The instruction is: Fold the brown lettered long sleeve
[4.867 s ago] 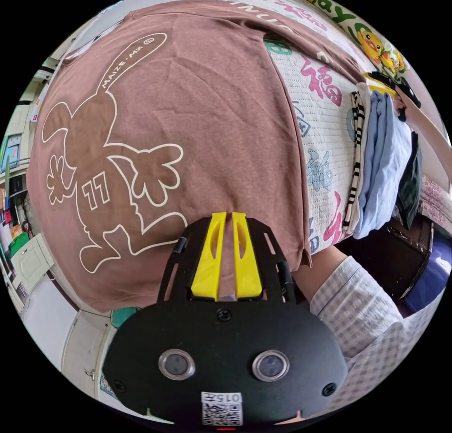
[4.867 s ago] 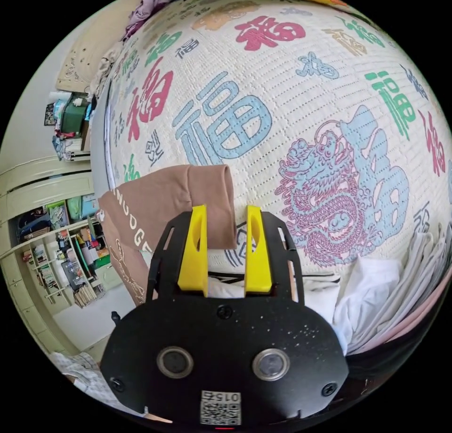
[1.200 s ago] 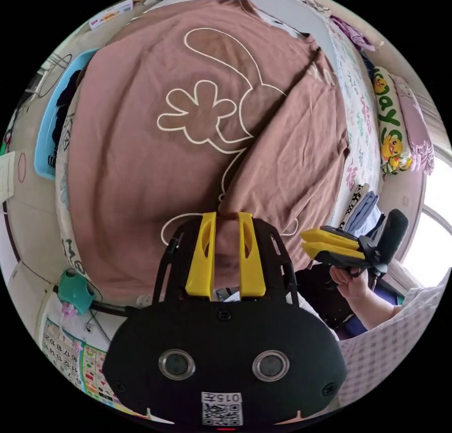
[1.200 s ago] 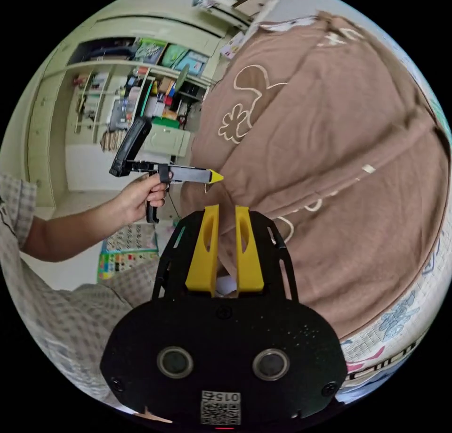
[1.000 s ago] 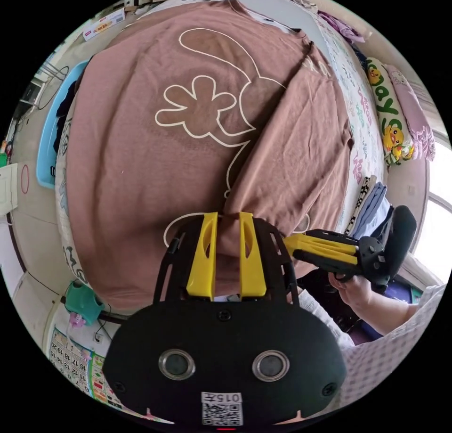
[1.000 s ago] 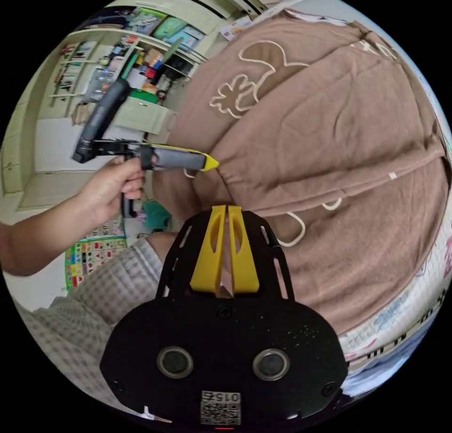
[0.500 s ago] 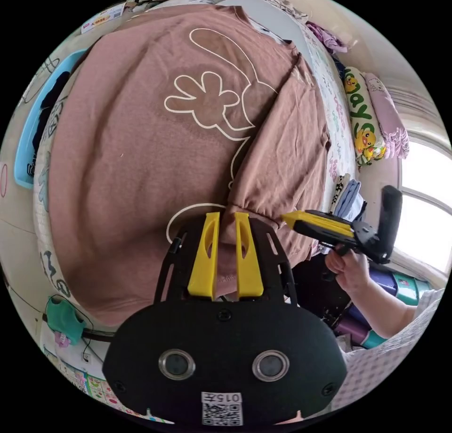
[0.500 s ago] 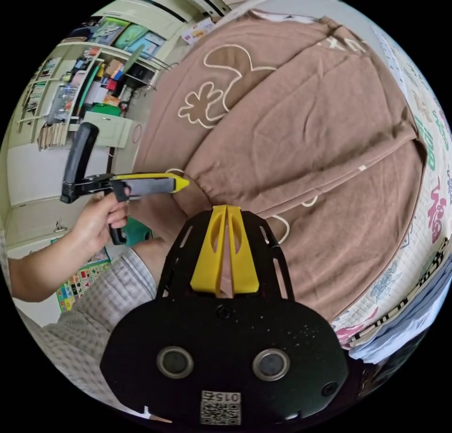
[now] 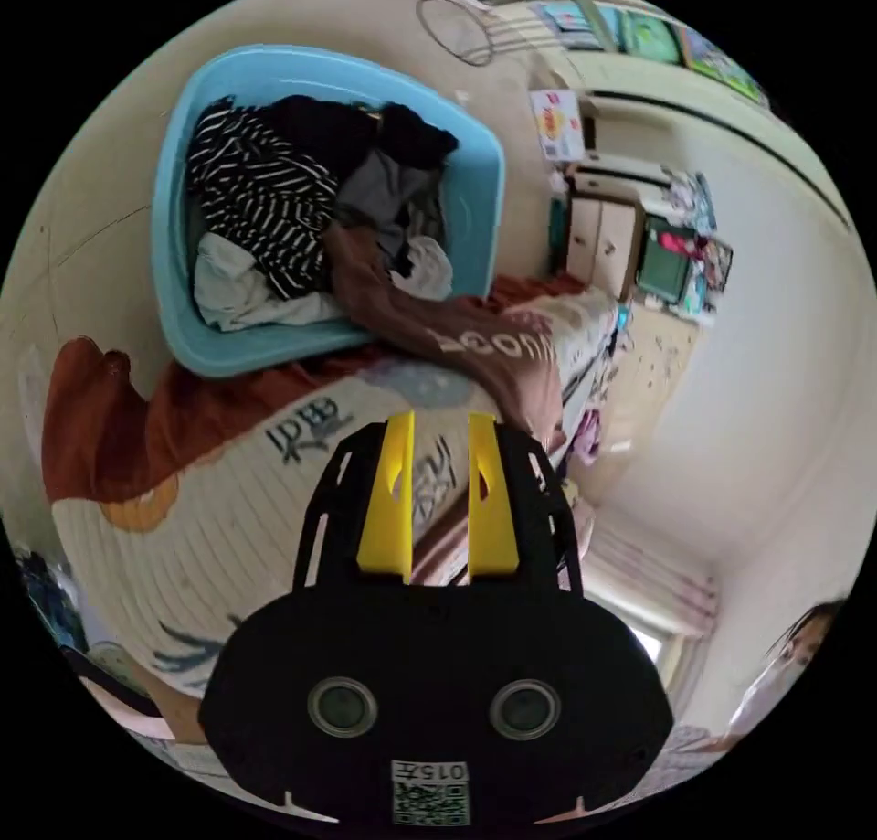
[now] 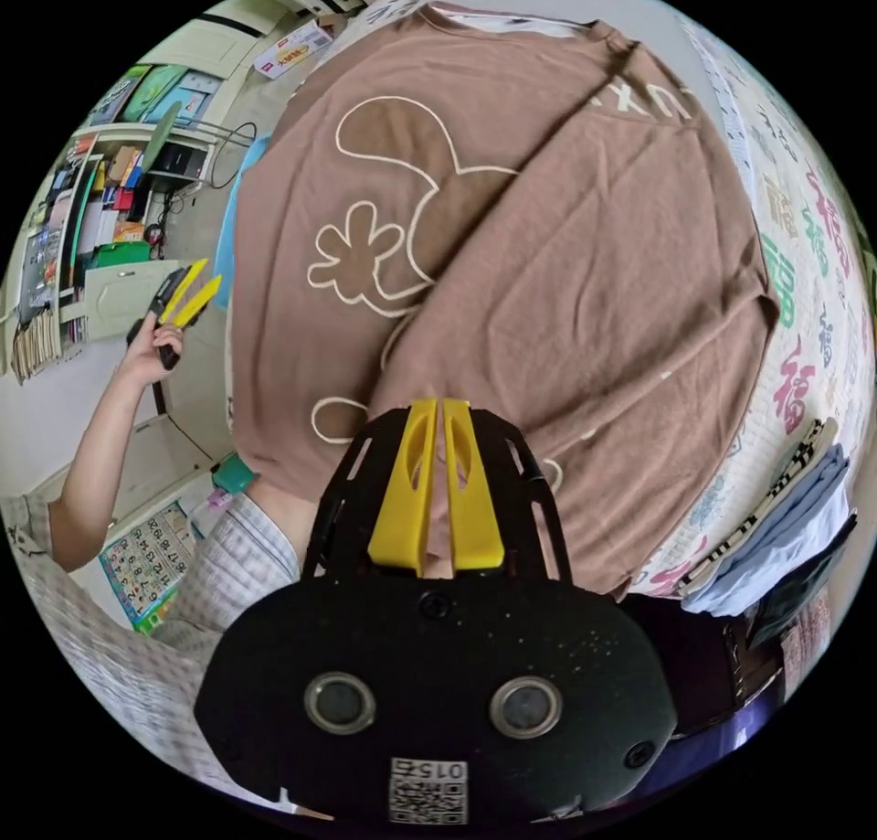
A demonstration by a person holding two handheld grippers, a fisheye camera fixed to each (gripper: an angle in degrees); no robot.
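**A:** Start at the fingers. What did each gripper have?

**B:** The right gripper (image 10: 435, 415) had its jaws pinched nearly together over the near edge of the brown lettered long sleeve (image 10: 512, 264); it looked clamped on cloth, though the exact contact was hidden between the jaws. The left gripper (image 9: 437, 429) was released, jaws apart with nothing between them, and in the right gripper view it (image 10: 190, 293) was held out to the side, well apart from the shirt.

**A:** And the fold itself?

**B:** Partly done, I'd judge. The shirt lay spread on the bed, print up, with one side panel (image 10: 594, 273) already turned over the body. One sleeve (image 9: 457, 337) trailed off the bed's edge into a blue laundry basket (image 9: 475, 200), so that side was left to bring in, then the crosswise folds.

**A:** The surroundings?

**B:** A bed cover (image 10: 804, 328) printed with coloured characters, folded clothes (image 10: 776, 538) stacked at its near corner, other garments in the basket, shelves (image 10: 82, 228) and cupboards along the wall, pale floor.
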